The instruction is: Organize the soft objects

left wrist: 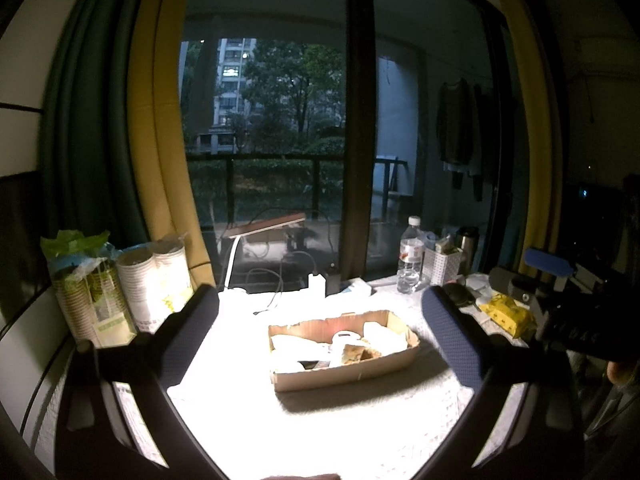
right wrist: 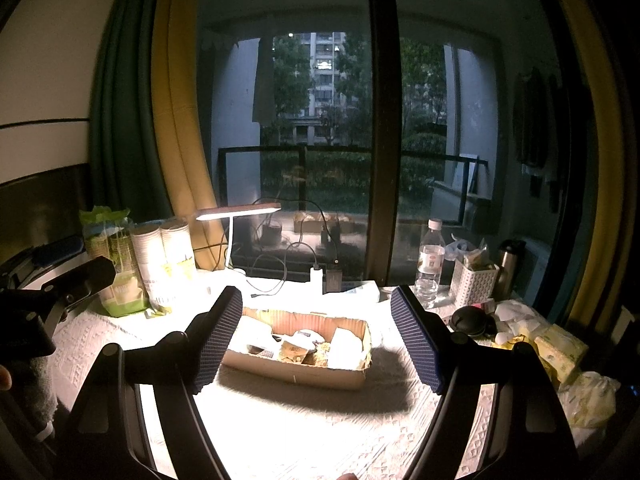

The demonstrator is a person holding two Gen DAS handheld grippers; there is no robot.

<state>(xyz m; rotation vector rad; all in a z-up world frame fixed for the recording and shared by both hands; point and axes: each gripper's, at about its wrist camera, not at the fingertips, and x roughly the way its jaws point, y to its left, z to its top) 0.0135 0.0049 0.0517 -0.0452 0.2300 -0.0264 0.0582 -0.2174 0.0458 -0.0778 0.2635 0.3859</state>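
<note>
Clutter rings the cardboard box [right wrist: 298,350] of soft stuff mid-bench: paper cup stacks [right wrist: 162,258] left, water bottle [right wrist: 430,262] and white basket [right wrist: 472,282] right. Both my left claw [left wrist: 320,334] and right claw [right wrist: 318,338] hang wide, empty. Only the right view catches the lit lamp [right wrist: 238,212] head.

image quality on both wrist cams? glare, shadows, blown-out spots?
Left wrist view: the tablecloth under the desk lamp is blown out white, the cardboard box casts a hard shadow toward the camera, the room edges are dark. Right wrist view: same glare on the cloth, strong fisheye bending of the curtains, window reflections.
</note>
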